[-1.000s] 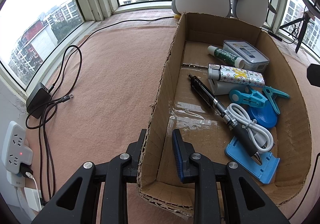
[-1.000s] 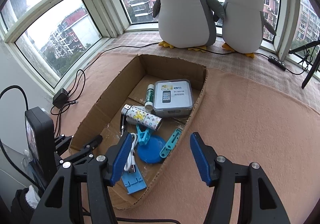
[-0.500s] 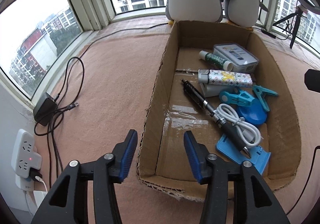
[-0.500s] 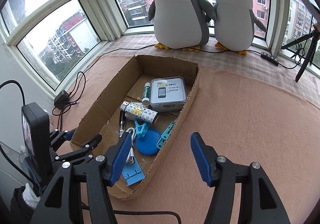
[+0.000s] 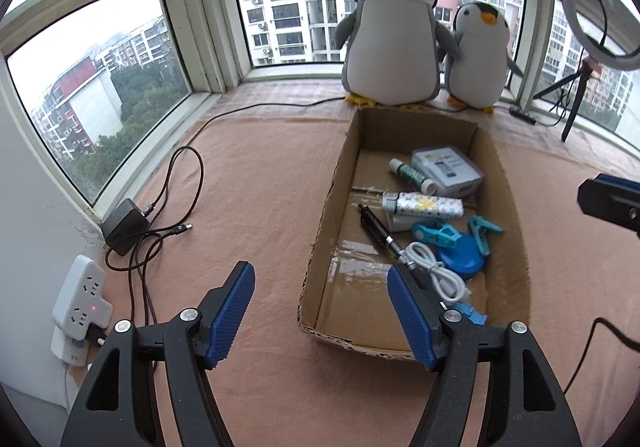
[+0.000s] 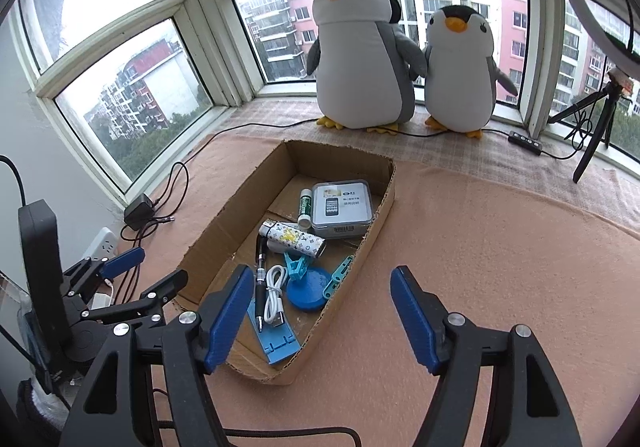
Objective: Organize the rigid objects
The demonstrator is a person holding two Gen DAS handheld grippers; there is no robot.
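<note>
A shallow cardboard box [image 5: 325,207] [image 6: 224,223] lies on the pink cloth. It holds a clear case [image 5: 446,166] [image 6: 342,207], a green tube [image 5: 410,174], a patterned cylinder [image 5: 424,204] [image 6: 294,237], a black pen [image 5: 378,231], a white cable [image 5: 434,271] [image 6: 274,293], teal clips [image 5: 436,235], a blue disc [image 6: 308,287] and a blue stand [image 6: 276,341]. My left gripper [image 5: 320,315] is open and empty, above and behind the box's near left corner. My right gripper [image 6: 320,319] is open and empty, above the box's near right edge.
Two plush penguins [image 5: 390,31] [image 5: 476,55] stand on the sill behind the box. A charger with cables [image 5: 126,225] and a white power strip [image 5: 82,293] lie at the left by the window. A tripod [image 6: 592,127] and ring light stand at the right.
My left gripper let go of the box's left wall, opened wide and drew back and up. My right gripper rose and drew back a little, staying open.
</note>
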